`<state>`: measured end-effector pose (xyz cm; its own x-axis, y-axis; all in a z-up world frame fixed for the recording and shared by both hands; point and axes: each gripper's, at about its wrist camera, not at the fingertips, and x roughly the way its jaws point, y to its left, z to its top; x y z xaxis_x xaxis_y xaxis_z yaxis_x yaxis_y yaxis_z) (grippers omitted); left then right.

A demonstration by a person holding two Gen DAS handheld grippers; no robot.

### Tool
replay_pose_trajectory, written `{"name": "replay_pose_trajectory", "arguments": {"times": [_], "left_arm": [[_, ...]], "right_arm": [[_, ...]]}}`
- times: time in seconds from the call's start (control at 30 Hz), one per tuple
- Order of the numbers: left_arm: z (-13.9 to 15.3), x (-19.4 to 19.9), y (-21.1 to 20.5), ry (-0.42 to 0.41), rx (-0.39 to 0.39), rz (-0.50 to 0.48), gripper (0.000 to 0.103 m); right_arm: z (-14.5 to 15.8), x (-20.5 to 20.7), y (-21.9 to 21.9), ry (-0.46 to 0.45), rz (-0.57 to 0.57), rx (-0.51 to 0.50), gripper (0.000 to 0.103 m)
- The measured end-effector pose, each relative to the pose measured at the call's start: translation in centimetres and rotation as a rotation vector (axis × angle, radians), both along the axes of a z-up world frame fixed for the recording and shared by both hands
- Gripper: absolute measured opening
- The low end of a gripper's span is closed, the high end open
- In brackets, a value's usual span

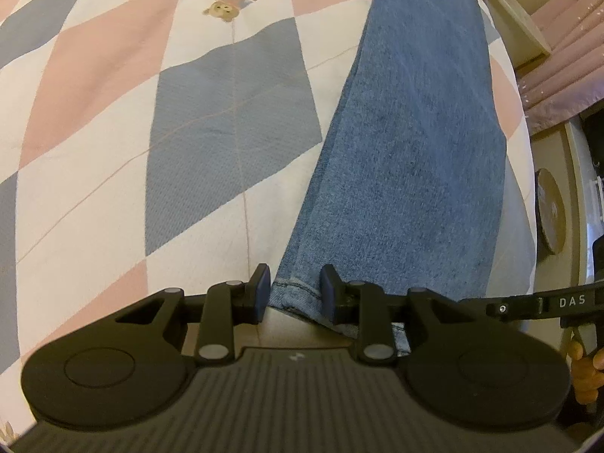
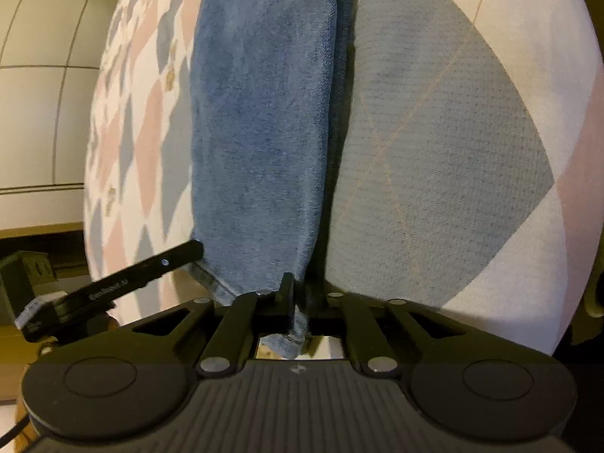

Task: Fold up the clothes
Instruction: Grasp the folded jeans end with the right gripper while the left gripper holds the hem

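Left wrist view is showing your left gripper (image 1: 296, 290) spread around the blue denim jeans' (image 1: 407, 143) hem; only the right wrist view is showing your right gripper (image 2: 302, 305) pinching it.

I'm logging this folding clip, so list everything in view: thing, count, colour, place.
jeans: one, blue denim, laid lengthwise on the quilt, hem at the near bed edge
quilt: one, white, pink and grey-blue diamonds with a teddy-bear print, covering the bed
curtain: one, pink, far right
floor tiles: pale, left of the bed
left gripper: black, open, jaws either side of the hem
right gripper: black, shut on the hem corner
hand: one, lower right edge
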<state>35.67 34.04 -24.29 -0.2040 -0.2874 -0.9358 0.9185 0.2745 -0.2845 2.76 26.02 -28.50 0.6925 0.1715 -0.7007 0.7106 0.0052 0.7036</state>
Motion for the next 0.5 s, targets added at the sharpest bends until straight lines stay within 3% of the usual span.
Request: {"name": "replay_pose_trajectory", "arguments": {"times": [0.03, 0.17, 0.27, 0.4, 0.5], "left_arm": [[0.4, 0.1, 0.4, 0.003, 0.001, 0.026, 0.027], [1.7, 0.5, 2.9, 0.042, 0.015, 0.172, 0.029], [1.8, 1.0, 5.0, 0.118, 0.022, 0.293, 0.035], [0.1, 1.3, 5.9, 0.296, -0.005, 0.449, 0.043], [-1.6, 1.6, 6.0, 0.408, -0.036, 0.551, 0.043]], "right_arm": [[0.0, -0.2, 0.0, -0.011, -0.002, 0.004, 0.018], [0.0, -1.0, 0.0, -0.057, -0.009, 0.020, 0.043], [0.0, -1.7, 0.0, -0.091, -0.015, 0.032, 0.044], [-0.3, -1.7, 0.1, -0.101, -0.020, 0.045, 0.044], [-0.8, -1.6, 0.1, -0.095, -0.036, 0.051, 0.044]]}}
